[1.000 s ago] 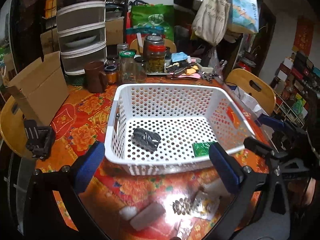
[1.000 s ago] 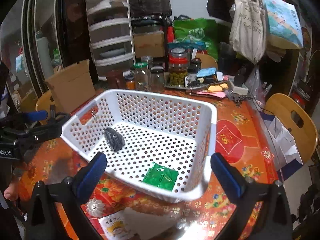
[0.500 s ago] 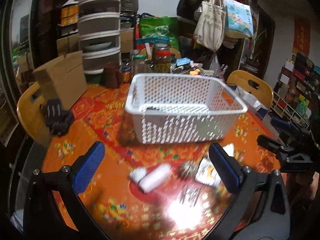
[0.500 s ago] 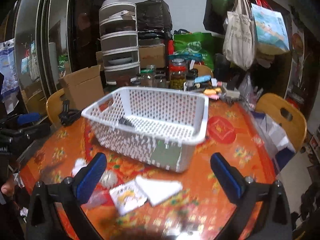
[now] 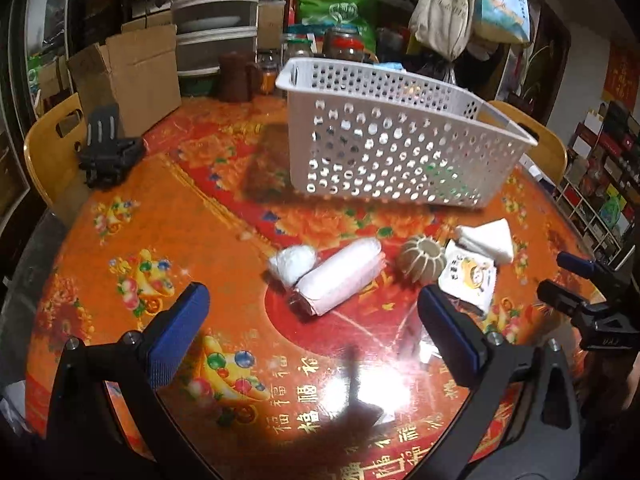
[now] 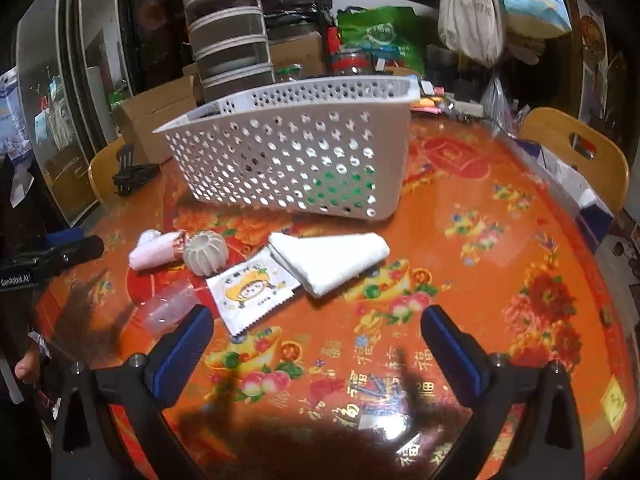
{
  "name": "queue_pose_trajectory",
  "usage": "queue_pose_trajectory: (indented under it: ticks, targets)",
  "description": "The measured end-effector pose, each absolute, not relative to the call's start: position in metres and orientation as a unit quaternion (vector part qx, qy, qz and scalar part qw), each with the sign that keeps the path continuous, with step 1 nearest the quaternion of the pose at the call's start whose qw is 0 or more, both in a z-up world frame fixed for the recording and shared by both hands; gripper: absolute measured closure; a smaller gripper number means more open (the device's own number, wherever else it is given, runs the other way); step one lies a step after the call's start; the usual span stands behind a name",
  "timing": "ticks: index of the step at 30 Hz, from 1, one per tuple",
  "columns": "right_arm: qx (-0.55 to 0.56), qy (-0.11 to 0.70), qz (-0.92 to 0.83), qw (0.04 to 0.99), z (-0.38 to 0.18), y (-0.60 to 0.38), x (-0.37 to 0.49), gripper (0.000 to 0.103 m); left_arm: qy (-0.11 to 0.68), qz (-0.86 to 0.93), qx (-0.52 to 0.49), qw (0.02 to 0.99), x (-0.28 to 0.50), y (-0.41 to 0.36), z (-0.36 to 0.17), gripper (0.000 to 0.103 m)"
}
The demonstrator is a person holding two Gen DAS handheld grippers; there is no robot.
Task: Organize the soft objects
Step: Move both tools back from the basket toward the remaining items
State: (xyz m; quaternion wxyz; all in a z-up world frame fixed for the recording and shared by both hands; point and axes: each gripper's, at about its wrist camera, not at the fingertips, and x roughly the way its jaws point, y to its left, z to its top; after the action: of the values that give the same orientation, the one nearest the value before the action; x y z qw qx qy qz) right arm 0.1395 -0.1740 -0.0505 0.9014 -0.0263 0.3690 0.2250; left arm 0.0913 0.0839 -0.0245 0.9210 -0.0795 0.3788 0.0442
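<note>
A folded white towel (image 6: 332,256), a printed sachet (image 6: 252,284), a ribbed grey ball (image 6: 206,252) and a white roll (image 5: 340,278) lie mid-tabletop (image 6: 500,280), just in front of the white basket (image 6: 296,160). Left gripper (image 5: 314,328) and right gripper (image 6: 316,344) hover spread wide, empty.

A round table (image 5: 168,216) covered in a glossy orange-red floral cloth with gold characters carries a white perforated basket (image 5: 396,148) toward its far side. Nearer the camera lie a white roll (image 5: 340,276) touching a small white bundle (image 5: 292,264), a ribbed grey ball (image 5: 423,259), a printed cartoon sachet (image 6: 252,286) and a folded white cloth (image 6: 332,256) (one corner overlapping the sachet). A black clamp (image 5: 108,148) rests at the left edge; jars (image 5: 296,46) and a cardboard box (image 5: 132,76) stand behind.
</note>
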Motion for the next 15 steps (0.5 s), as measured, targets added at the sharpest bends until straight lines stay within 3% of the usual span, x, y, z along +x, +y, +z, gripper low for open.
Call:
queue_pose_trajectory:
  ticks: [15]
  targets:
    - [-0.036,0.393,0.214,0.894,-0.055,-0.163,0.187,0.004,0.4,0.049,-0.102,0.909,0.144,0.107,-0.038,0.0]
